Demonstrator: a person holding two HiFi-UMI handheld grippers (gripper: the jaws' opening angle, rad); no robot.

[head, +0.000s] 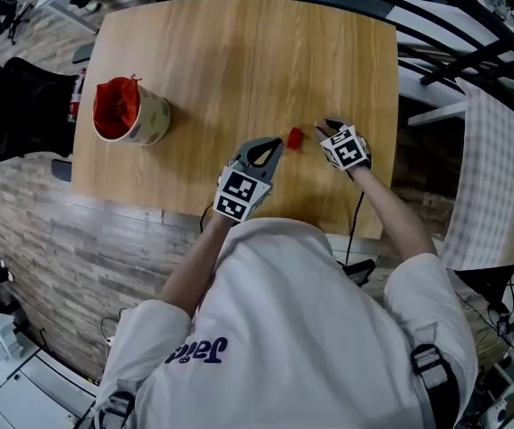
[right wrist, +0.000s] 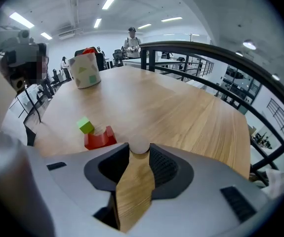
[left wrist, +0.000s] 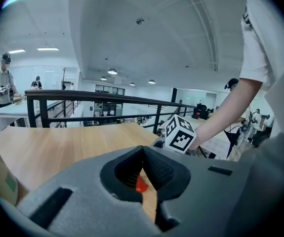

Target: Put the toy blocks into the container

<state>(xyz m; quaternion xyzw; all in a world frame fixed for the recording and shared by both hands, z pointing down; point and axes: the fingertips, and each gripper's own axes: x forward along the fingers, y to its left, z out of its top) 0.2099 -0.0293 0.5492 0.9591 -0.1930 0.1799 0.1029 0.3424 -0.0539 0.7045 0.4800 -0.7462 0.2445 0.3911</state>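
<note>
A pale round block (right wrist: 140,146) is sitting pinched between the jaw tips of the right gripper (head: 328,130). A red arch block (head: 294,138) and a green cube (right wrist: 86,125) are lying just beside it on the wooden table (head: 239,61). The left gripper (head: 276,147) is hovering clenched and empty, and the container (head: 131,113) is standing well apart.

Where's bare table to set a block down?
Free: the far half of the table, and the strip between the container and the left gripper. Crowded: the near edge, where the red block, the green block and both grippers bunch; the right gripper pinches a pale round piece.
</note>
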